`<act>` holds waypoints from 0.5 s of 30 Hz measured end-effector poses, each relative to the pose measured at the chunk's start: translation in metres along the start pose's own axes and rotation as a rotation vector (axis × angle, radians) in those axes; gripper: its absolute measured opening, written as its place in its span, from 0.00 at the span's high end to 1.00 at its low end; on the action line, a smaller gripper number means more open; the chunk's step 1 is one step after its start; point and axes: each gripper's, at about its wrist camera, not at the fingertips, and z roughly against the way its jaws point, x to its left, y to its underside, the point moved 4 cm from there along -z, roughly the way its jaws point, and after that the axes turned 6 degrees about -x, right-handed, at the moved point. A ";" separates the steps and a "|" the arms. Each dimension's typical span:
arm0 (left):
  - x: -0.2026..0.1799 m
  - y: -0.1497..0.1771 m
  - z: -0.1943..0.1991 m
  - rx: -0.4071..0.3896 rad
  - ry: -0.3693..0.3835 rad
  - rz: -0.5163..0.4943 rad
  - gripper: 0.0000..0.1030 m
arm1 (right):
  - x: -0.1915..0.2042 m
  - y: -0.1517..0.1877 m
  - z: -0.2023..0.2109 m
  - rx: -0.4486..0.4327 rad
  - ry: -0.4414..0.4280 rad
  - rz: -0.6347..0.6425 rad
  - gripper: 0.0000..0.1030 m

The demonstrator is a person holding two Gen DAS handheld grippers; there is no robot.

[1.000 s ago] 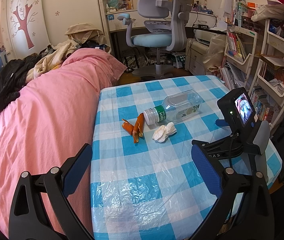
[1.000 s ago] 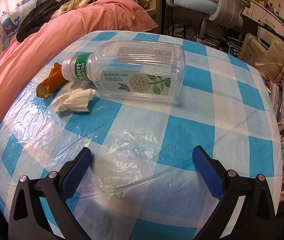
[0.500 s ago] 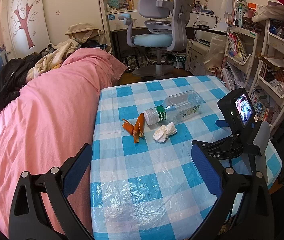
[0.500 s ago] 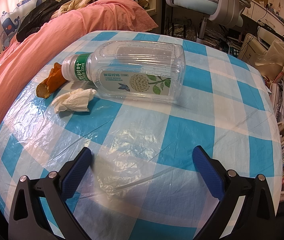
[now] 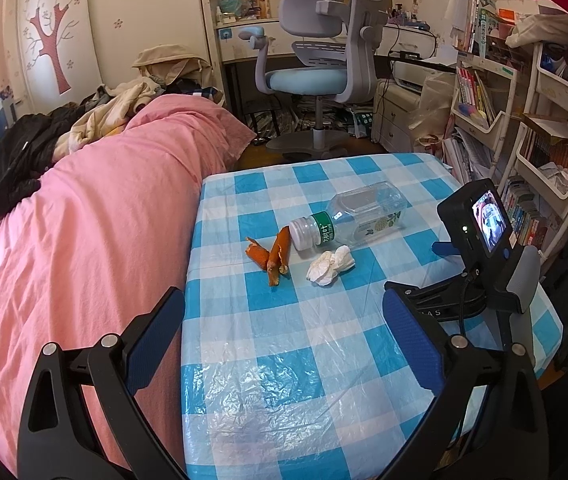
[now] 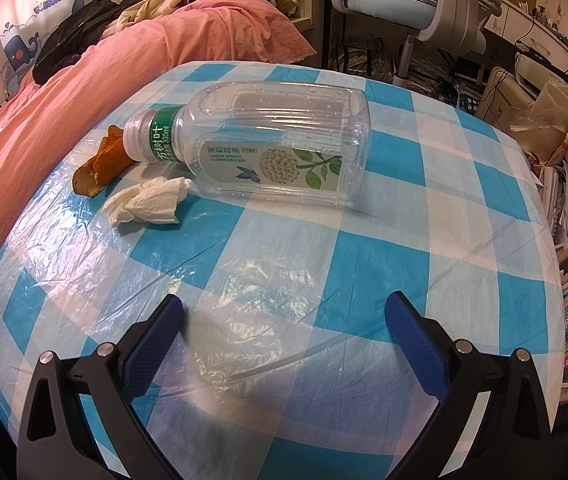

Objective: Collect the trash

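Pink bed (image 5: 84,232) runs along the left side of the table (image 5: 316,360), which carries a blue-and-white checked plastic cover. Grey desk chair (image 5: 324,52) stands beyond the table's far end; bookshelves (image 5: 544,120) on the right.

Left gripper (image 5: 284,336): jaws spread wide, nothing between them, hovering over the table's near-left edge, angled down toward the trash. Right gripper (image 6: 284,336): jaws also spread wide, empty, low over the cover and pointed at the bottle. From the left view, its body with a small lit screen (image 5: 488,220) sits at the table's right side.

Trash is clustered mid-table, well ahead of both grippers:
- Clear plastic bottle (image 6: 260,144) lying on its side, capped, green neck band, label with flower and leaves facing up. Looks empty, droplets inside.
- Crumpled white tissue (image 6: 148,200) just beside the bottle's neck end, nearer the grippers.
- Orange peel pieces (image 5: 270,254), curled, next to the cap; whether they touch it, cannot tell.
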 end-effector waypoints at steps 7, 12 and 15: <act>0.002 0.001 -0.001 0.000 -0.001 0.009 0.07 | 0.000 0.000 0.000 0.000 0.000 0.000 0.06; 0.003 0.001 0.000 0.001 -0.001 0.011 0.07 | 0.000 0.000 0.000 0.000 0.000 0.000 0.06; 0.003 0.000 -0.001 0.001 -0.001 0.010 0.07 | 0.000 0.000 0.000 0.000 0.000 0.000 0.06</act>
